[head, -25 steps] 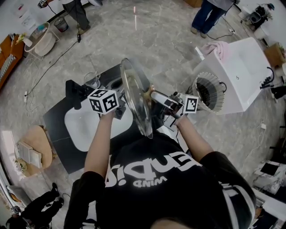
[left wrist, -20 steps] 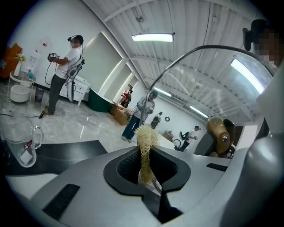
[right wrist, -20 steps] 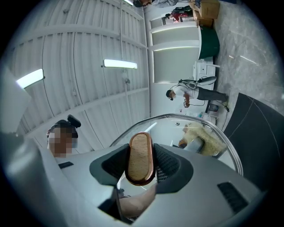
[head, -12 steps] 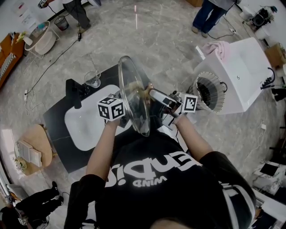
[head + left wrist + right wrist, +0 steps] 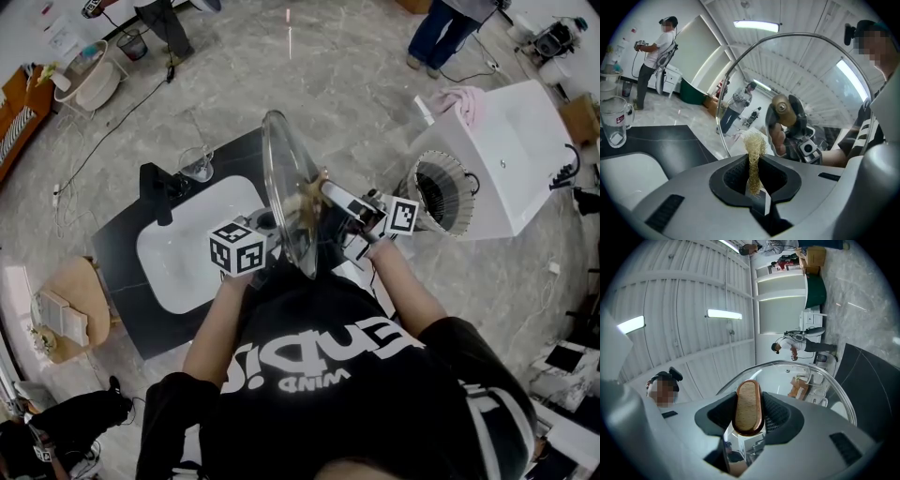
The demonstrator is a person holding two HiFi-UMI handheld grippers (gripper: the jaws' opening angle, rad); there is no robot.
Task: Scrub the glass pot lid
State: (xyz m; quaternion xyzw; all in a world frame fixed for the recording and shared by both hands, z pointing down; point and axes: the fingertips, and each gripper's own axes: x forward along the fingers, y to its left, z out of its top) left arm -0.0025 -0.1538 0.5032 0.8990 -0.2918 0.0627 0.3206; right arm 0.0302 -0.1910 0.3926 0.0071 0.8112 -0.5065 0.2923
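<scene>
The right claw is grasping the glass pot lid by its knob, jaws clenched on both sides of it. It is holding the lid on edge at the centre of the head view, above the right end of the white sink set in the black surface. The left claw is clenching a gold mesh scrubber, whose free end is pointing at the lid's lower left rim. Actual contact with the glass cannot be confirmed.

Hazards from this position:
- Scrubbing force is likely to be acting off the knob's axis, so the lid may pivot or slip in the right claw.
- The scrubber is protruding as a thin strand, so drag may pull it out.
- A dropped lid may shatter on the surface or floor.
</scene>
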